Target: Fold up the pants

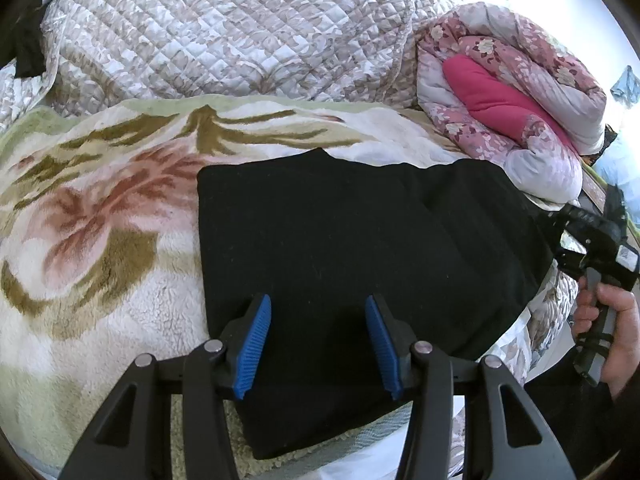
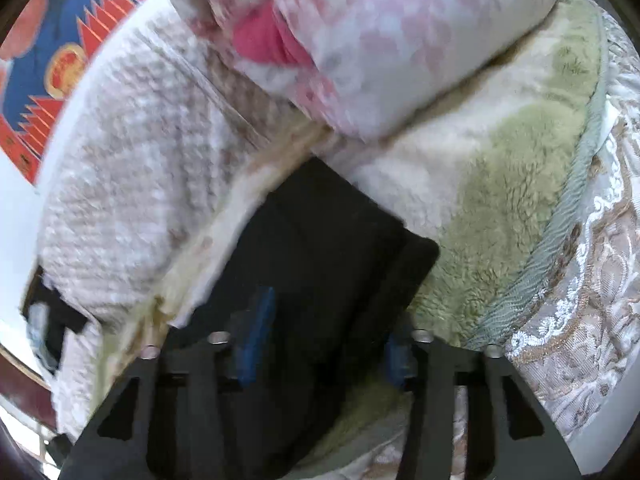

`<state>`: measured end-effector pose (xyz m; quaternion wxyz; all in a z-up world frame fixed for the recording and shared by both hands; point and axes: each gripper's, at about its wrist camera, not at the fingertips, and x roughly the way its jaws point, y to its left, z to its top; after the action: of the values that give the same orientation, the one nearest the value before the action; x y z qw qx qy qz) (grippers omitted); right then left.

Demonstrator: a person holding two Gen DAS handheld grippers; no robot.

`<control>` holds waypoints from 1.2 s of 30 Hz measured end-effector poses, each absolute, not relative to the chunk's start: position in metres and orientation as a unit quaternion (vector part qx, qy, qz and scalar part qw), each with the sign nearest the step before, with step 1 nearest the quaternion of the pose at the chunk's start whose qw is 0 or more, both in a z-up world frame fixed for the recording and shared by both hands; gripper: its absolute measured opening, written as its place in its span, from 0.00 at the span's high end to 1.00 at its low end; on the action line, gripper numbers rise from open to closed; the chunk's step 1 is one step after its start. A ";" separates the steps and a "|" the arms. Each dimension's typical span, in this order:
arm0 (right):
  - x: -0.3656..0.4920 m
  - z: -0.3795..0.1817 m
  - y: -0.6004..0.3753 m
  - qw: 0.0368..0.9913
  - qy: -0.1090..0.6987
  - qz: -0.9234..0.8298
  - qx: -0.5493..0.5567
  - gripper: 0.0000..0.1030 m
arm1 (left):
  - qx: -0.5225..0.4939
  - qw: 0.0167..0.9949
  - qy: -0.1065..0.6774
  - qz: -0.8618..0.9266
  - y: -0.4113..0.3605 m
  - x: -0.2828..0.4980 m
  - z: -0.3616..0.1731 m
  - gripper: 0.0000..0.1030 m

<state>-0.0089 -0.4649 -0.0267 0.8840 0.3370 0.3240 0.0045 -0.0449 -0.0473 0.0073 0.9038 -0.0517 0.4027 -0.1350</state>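
The black pants (image 1: 360, 248) lie folded on the fleece blanket (image 1: 100, 240) near the bed's front edge — a rolled pink quilt (image 1: 520, 100) just beside them. Left gripper (image 1: 318, 344) and right gripper (image 2: 324, 344) hover over them, jaws apart, holding nothing.

- Black pants (image 1: 360, 248), plain dark fabric, folded into a thick, roughly rectangular bundle with layers stacked.
- Lying flat on a fleecy floral blanket (image 1: 100, 240) on the bed, near the blanket's front edge.
- Left edge straight and crisp; far edge uneven, with a small peak sticking up near the middle.
- Right end stretching toward a pink floral quilt (image 1: 520, 100), stopping just beside it.
- In the right wrist view, blurred: bundle (image 2: 328, 248) set diagonally, with 1 rounded corner resting on green fleece.
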 end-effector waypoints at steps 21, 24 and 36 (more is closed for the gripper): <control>-0.014 0.074 -0.309 0.928 0.304 0.167 0.138 0.80 | -0.077 0.911 0.399 -0.061 -0.001 -0.046 0.033 0.49; -0.018 0.073 -0.273 0.920 0.311 0.208 0.112 0.80 | -0.098 0.912 0.397 -0.041 0.018 -0.048 0.035 0.49; -0.039 -0.009 -0.164 0.876 0.380 0.292 -0.045 0.80 | -0.150 0.906 0.396 0.008 0.062 -0.055 0.034 0.49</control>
<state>-0.0387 -0.1638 -0.0086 0.8765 -0.0449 0.3804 0.2917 -0.0548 0.0623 0.0337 0.9060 -0.1495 0.3959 0.0081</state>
